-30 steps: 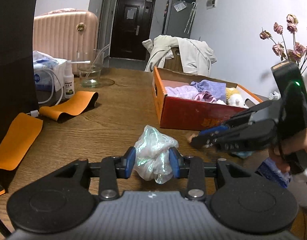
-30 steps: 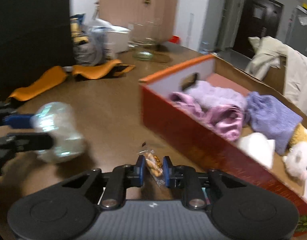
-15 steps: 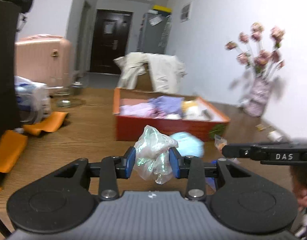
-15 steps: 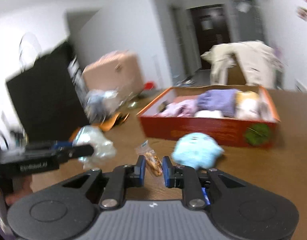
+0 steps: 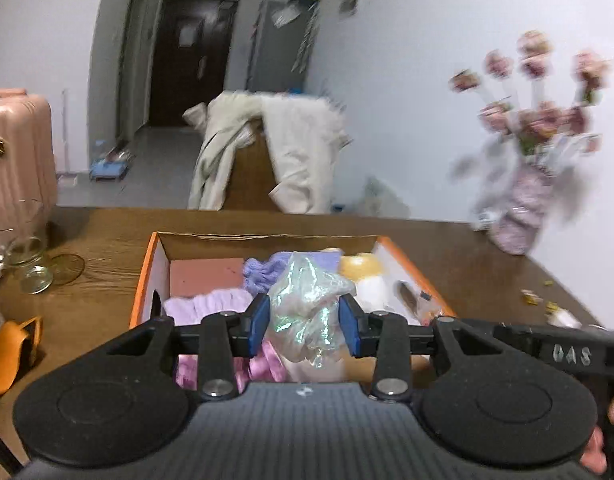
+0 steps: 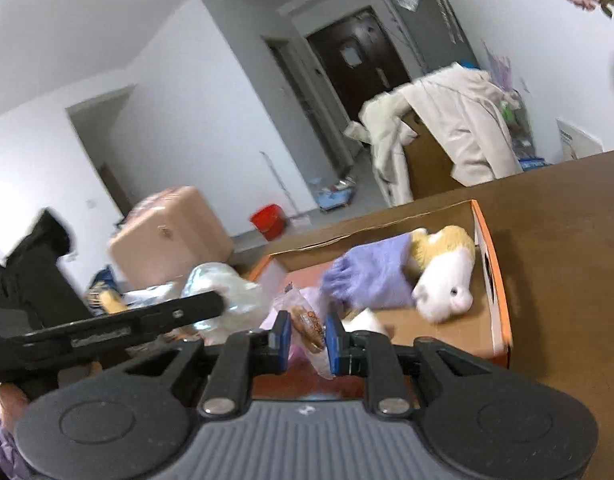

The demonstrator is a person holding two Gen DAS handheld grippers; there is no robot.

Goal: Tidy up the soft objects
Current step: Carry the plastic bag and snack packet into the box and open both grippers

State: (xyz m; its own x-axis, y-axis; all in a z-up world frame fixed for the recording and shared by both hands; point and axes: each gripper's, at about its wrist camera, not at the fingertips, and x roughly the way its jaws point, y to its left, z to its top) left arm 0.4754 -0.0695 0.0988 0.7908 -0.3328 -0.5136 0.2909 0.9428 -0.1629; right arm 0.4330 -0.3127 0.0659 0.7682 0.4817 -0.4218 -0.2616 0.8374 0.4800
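My left gripper (image 5: 306, 322) is shut on a crumpled iridescent plastic bag (image 5: 307, 304) and holds it above the near end of the orange cardboard box (image 5: 147, 276). The bag also shows in the right wrist view (image 6: 223, 292). My right gripper (image 6: 307, 340) is shut on a small snack packet (image 6: 307, 328), held above the box (image 6: 493, 280) near its front edge. Inside the box lie a purple knit cloth (image 6: 367, 280), a pink cloth (image 5: 203, 308) and a yellow-and-white plush toy (image 6: 443, 272).
A glass (image 5: 25, 256) stands on the wooden table (image 5: 87, 288) at left, with an orange strap (image 5: 11, 352) nearer. A vase of pink flowers (image 5: 523, 208) stands at the right. A pink suitcase (image 6: 171, 232) and a chair draped with a coat (image 5: 267, 152) stand beyond the table.
Both grippers have risen and moved forward over the box, each still holding its item. The box now lies directly below them instead of ahead.
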